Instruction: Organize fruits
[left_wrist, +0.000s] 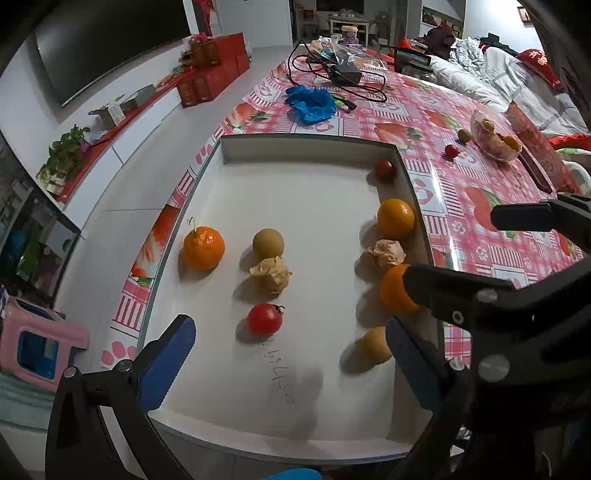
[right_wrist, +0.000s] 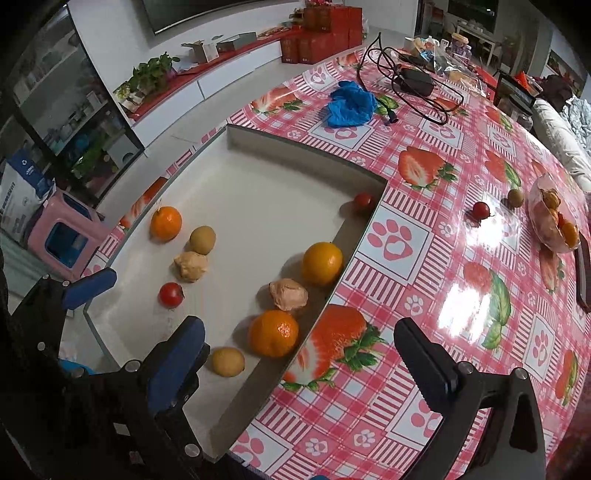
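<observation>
A white shallow tray (left_wrist: 303, 147) (right_wrist: 258, 146) holds fruit in two rows. The left row has a mandarin (left_wrist: 203, 248), a round tan fruit (left_wrist: 268, 243), a husked fruit (left_wrist: 271, 275) and a red tomato (left_wrist: 265, 319). The right row has a small tomato (left_wrist: 385, 169), an orange (left_wrist: 396, 218), a husked fruit (left_wrist: 386, 253), a mandarin (left_wrist: 397, 290) and a tan fruit (left_wrist: 373, 347). My left gripper (left_wrist: 288, 363) is open and empty above the tray's near end. My right gripper (right_wrist: 299, 365) is open and empty over the tray's right wall.
On the strawberry tablecloth (right_wrist: 461, 295) lie a loose tomato (right_wrist: 481, 210) and a brown fruit (right_wrist: 515, 197) beside a clear bowl of fruit (right_wrist: 554, 221). A blue cloth (right_wrist: 351, 103), a charger and cables (right_wrist: 413, 83) lie further back. A pink stool (left_wrist: 37, 347) stands on the floor.
</observation>
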